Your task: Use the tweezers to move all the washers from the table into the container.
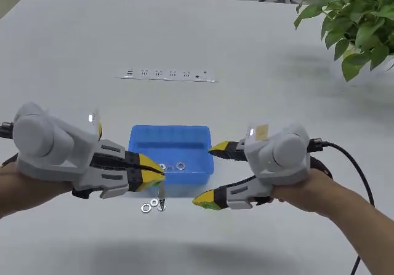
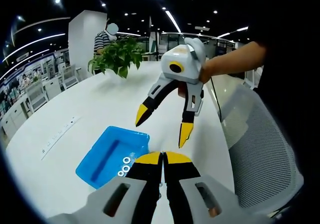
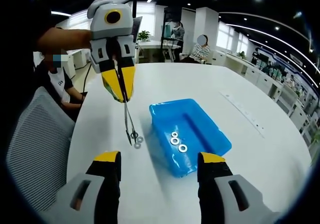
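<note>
- Three washers [image 3: 175, 141] lie in the blue container [image 1: 169, 147]; loose washers [image 1: 149, 205] sit on the table [image 1: 74, 35] just outside its near wall.
- Left gripper [image 1: 159, 174] clamps the tweezers [image 1: 161, 196], tips among them; right gripper [image 1: 204, 173] gapes alongside.
- Tabletop runs open to a far socket strip [image 1: 166, 74].

Right gripper [image 3: 160, 160] at the bottom, two yellow-tipped jaws wide apart; left gripper [image 3: 121, 89] up top, pinching thin tweezers [image 3: 127, 116], tips down among small washers [image 3: 138, 141] on the white table [image 3: 100, 134]; blue container [image 3: 210, 134] just beside them, three more washers inside
</note>
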Demonstrator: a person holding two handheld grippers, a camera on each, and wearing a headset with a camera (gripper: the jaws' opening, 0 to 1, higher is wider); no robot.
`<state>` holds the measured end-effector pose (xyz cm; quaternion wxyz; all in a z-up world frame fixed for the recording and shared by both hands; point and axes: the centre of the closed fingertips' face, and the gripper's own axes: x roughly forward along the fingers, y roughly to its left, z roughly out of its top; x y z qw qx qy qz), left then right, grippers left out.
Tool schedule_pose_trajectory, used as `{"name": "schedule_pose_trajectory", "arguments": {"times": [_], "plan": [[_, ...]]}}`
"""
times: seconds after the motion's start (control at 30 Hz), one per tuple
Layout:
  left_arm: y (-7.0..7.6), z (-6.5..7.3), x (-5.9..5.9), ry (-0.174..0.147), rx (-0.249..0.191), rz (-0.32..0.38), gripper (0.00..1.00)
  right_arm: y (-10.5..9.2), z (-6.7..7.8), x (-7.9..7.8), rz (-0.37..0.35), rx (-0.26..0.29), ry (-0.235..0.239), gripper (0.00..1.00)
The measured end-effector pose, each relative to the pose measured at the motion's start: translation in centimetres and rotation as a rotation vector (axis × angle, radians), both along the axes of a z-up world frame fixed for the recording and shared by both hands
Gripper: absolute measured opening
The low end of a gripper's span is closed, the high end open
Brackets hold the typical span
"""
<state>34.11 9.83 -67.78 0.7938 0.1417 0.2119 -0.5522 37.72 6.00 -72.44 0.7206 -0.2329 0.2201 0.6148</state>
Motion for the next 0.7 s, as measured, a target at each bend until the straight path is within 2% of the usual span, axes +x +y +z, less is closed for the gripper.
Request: {"name": "schedule_pose_trajectory", "arguments": {"times": [0.33, 0.47, 0.7], "plan": [[0.23, -0.77, 0.08, 0.001, 0.012, -0.003, 0.05, 0.07, -0.29, -0.49, 0.009, 0.0, 0.006, 0.62], [0.15, -0.68, 0.26, -0.013, 0.003, -0.002, 0.05, 0.19, -0.34, -0.67, 0.017, 0.002, 0.004, 0.61], [-0.07, -0.68, 0.24, -0.008, 0.0, -0.012, 0.05, 0.32, -0.46, -0.95, 0.026, 0.002, 0.007, 0.6]]}}
